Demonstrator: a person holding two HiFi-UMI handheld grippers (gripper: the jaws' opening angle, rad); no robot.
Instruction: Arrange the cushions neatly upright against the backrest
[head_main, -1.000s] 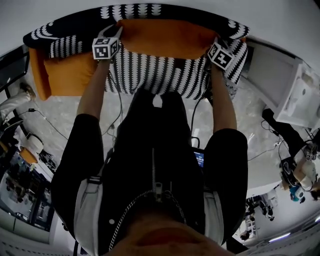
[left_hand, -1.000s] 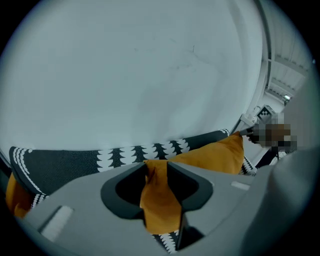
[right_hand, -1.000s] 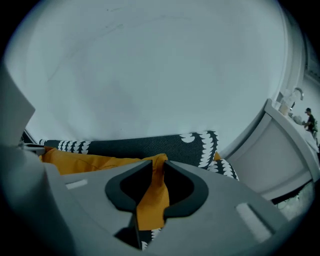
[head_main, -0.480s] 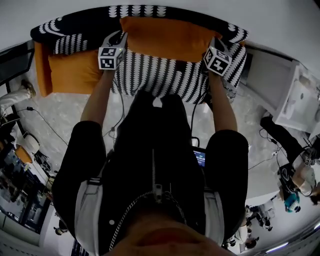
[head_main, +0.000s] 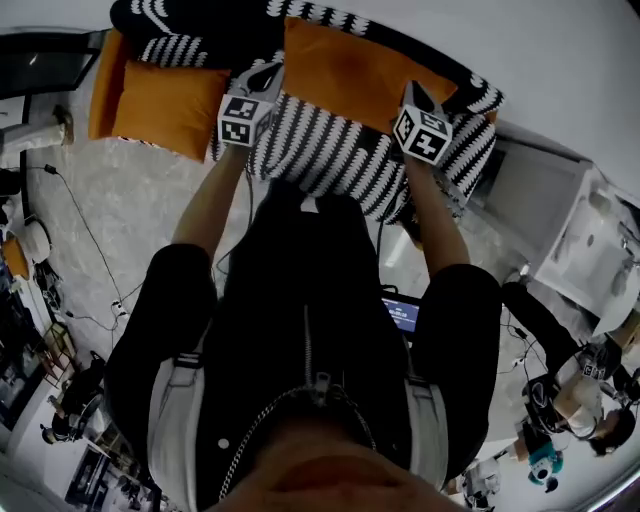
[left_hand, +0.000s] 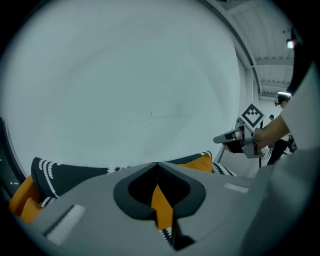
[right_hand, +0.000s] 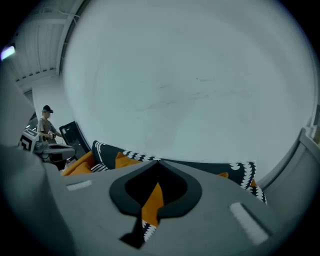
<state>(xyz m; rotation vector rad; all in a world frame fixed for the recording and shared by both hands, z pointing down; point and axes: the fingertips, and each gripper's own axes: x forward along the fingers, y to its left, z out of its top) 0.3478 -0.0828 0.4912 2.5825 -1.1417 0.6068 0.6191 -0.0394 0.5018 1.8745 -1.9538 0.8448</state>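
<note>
An orange cushion (head_main: 350, 70) leans upright against the backrest (head_main: 200, 22) of a sofa with a black-and-white patterned cover. A second orange cushion (head_main: 160, 95) sits at the sofa's left end. My left gripper (head_main: 272, 70) hovers beside the middle cushion's left edge. Its jaws have just been closing and are now shut, with nothing seen caught between them. My right gripper (head_main: 413, 92) is shut in front of the cushion's lower right part. In both gripper views the shut tips (left_hand: 157, 164) (right_hand: 159, 161) point over the backrest at the wall, and orange shows through the slit behind them.
The patterned seat (head_main: 330, 150) lies below the cushion. A pale wall (left_hand: 125, 75) rises behind the sofa. A white cabinet (head_main: 560, 200) stands right of the sofa and a dark stand (head_main: 40, 60) left of it. Cables (head_main: 90, 250) trail on the floor.
Both grippers have come away from the middle cushion's two ends, rising and drawing back toward me. The cushion now shows taller against the backrest. The head view has tilted.
</note>
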